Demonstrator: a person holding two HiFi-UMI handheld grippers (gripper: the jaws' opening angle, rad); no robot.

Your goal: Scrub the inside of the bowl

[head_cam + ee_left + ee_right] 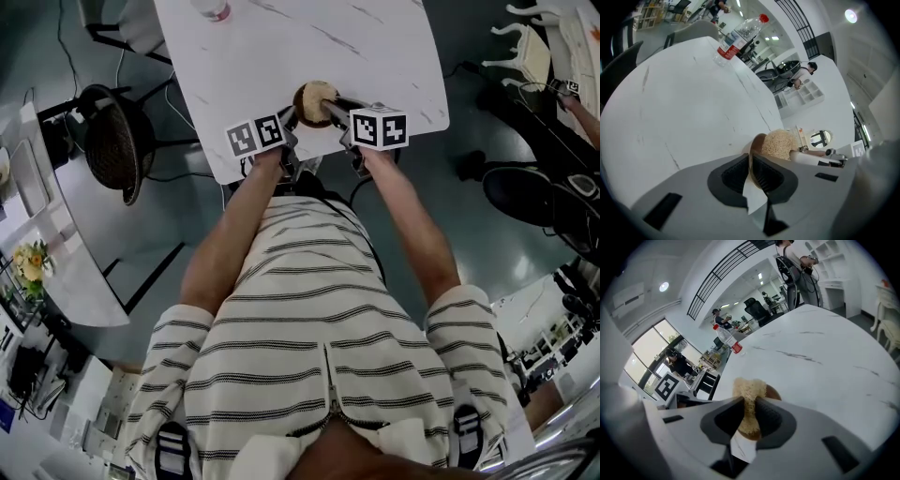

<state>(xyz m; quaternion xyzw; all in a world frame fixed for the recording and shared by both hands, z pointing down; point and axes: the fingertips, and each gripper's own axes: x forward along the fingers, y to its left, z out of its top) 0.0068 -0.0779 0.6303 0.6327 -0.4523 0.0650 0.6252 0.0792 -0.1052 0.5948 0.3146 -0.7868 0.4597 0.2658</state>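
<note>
Head view: one bowl (302,107), one sponge (319,91), one bottle (212,8).

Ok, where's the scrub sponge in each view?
Head view: sponge upper centre, in the bowl.
Left gripper view: lower centre-right, just beyond the jaws.
Right gripper view: lower centre, pinched between the jaws.
Shared landmark: water bottle, beyond it in every view.

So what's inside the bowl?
A tan scrubbing sponge sits inside the bowl, pinched by the right hand-held gripper. The sponge covers the bowl's bottom, so anything beneath it can't be seen.
</note>
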